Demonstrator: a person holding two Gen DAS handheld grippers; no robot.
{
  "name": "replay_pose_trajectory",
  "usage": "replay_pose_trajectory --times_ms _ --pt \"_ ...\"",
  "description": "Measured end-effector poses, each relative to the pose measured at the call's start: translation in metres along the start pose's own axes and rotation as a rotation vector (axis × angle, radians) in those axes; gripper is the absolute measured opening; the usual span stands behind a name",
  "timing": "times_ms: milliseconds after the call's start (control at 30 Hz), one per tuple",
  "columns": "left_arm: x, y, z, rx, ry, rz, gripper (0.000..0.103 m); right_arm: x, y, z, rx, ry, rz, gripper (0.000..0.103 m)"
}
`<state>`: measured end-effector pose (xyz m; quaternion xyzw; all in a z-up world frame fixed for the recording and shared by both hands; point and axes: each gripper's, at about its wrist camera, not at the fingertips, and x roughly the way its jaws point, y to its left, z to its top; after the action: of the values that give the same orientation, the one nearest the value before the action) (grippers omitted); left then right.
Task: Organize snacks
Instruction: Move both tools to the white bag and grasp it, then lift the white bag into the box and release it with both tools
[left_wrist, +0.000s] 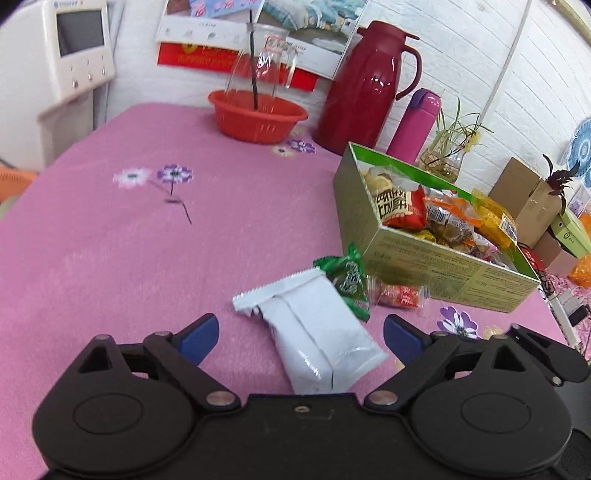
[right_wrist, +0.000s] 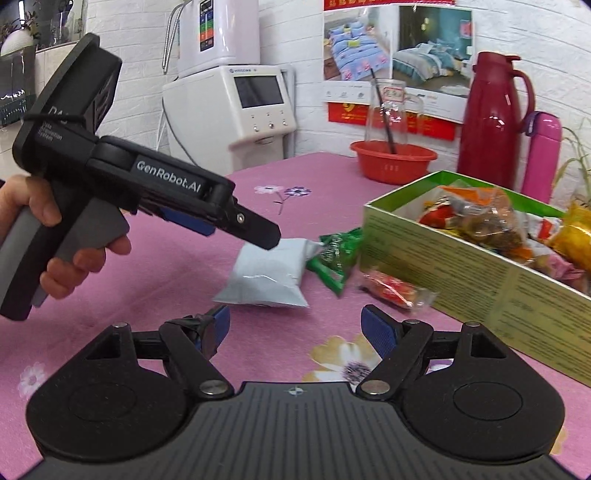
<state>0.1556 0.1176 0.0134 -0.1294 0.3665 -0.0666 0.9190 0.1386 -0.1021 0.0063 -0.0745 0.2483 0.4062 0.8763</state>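
Observation:
A white snack packet (left_wrist: 314, 325) lies on the pink tablecloth between the open jaws of my left gripper (left_wrist: 301, 338), which hovers just above it. A green packet (left_wrist: 347, 280) and a red-orange wrapped candy (left_wrist: 397, 295) lie just beyond it, beside a green box (left_wrist: 443, 269) full of snacks. In the right wrist view the left gripper (right_wrist: 258, 236) hangs over the white packet (right_wrist: 266, 277), with the green packet (right_wrist: 338, 254), the candy (right_wrist: 391, 288) and the box (right_wrist: 461, 266) to the right. My right gripper (right_wrist: 295, 328) is open and empty, nearer than the packets.
A red basket (left_wrist: 258, 114) with a glass bottle, a dark red thermos jug (left_wrist: 365, 85) and a pink flask (left_wrist: 413, 125) stand at the table's far side. A plant jar (left_wrist: 443, 162) and cardboard boxes (left_wrist: 524, 195) stand to the right. A white appliance (right_wrist: 251, 107) stands behind the table.

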Motion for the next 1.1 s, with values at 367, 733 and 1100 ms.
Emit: replay_pose_trajectory --times_ms 367,733,1100 --pt "0.02 0.014 -0.007 -0.06 0.062 -0.069 0.083 0.045 0.001 0.016 0.063 0.032 0.069 0.103" --pt "0.008 -0.01 -0.013 0.002 0.048 -0.1 0.016 0.031 -0.001 0.008 0.095 0.043 0.048 0.056" --pt "-0.021 -0.065 0.012 0.109 -0.061 -0.152 0.016 -0.028 -0.015 0.02 0.069 -0.123 -0.04 0.055"
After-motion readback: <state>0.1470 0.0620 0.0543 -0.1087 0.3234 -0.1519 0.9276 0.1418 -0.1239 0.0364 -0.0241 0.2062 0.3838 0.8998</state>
